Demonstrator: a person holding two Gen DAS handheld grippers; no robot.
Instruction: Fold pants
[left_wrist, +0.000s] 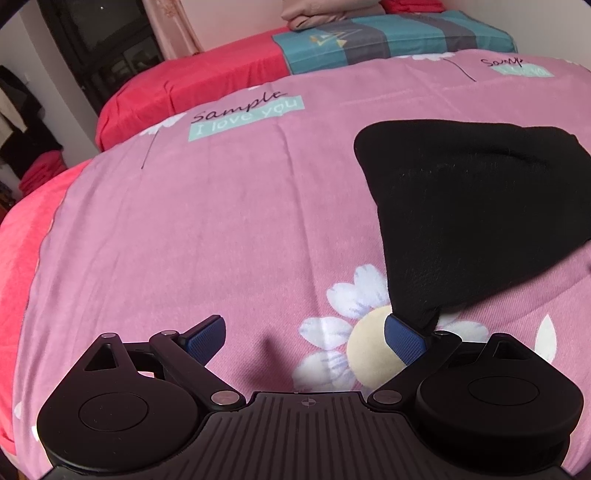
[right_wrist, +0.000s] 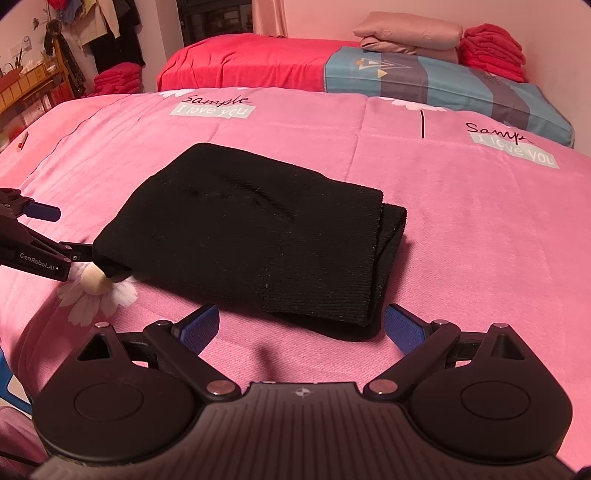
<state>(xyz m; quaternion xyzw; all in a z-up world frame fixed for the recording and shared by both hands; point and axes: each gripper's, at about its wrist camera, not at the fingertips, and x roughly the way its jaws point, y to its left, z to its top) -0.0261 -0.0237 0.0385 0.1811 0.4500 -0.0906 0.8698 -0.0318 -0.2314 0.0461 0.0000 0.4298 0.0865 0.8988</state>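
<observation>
Black knit pants (right_wrist: 251, 236) lie folded in a thick rectangle on the pink bed cover (right_wrist: 461, 229). My right gripper (right_wrist: 302, 328) is open wide just in front of the bundle's near ribbed edge, which sits between the blue pads without touching them. In the left wrist view the pants (left_wrist: 472, 206) fill the right side, and one corner droops onto the right pad of my open left gripper (left_wrist: 306, 338). From the right wrist view the left gripper (right_wrist: 68, 232) stands at the bundle's left corner, its jaws apart.
A printed daisy (left_wrist: 369, 343) marks the cover under the left gripper. Behind lies a second bed with a red sheet (right_wrist: 251, 62), a teal striped blanket (right_wrist: 443, 85), folded pink quilts (right_wrist: 410, 35) and red stacked cloth (right_wrist: 493, 50). A wooden shelf (right_wrist: 33, 85) stands far left.
</observation>
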